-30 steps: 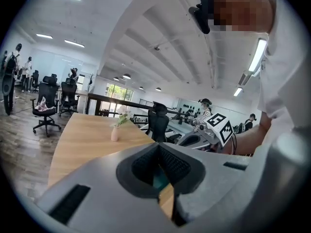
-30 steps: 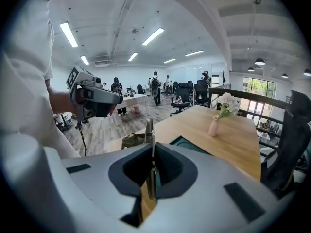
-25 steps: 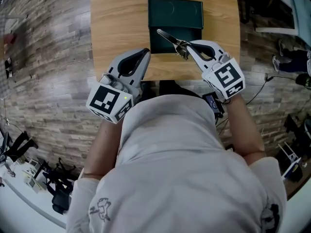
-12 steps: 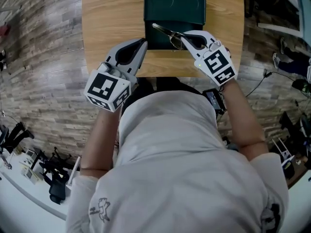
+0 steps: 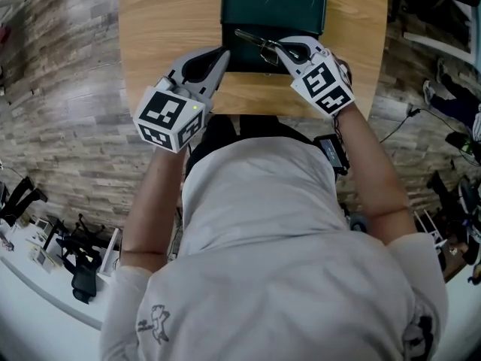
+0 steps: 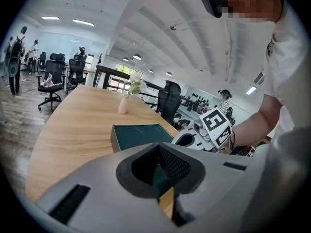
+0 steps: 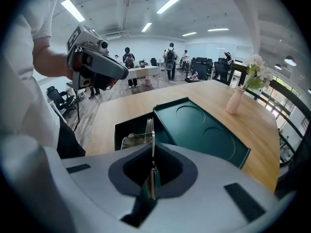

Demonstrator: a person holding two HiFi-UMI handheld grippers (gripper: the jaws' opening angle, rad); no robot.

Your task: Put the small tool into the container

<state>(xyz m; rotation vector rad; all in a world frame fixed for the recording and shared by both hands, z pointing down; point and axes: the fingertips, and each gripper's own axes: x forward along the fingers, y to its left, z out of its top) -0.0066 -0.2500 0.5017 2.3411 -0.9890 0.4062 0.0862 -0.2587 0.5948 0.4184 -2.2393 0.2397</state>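
In right claw (image 5: pixel 278 45), small tool (image 5: pixel 254 40)

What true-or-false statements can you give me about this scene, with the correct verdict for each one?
1. The right gripper grips the small tool. True.
2. The container is fully closed. False: its lid is slid aside, and the opening shows.
3. A vase stands on the table. True.
4. The left gripper holds the small tool. False: nothing is between its jaws.
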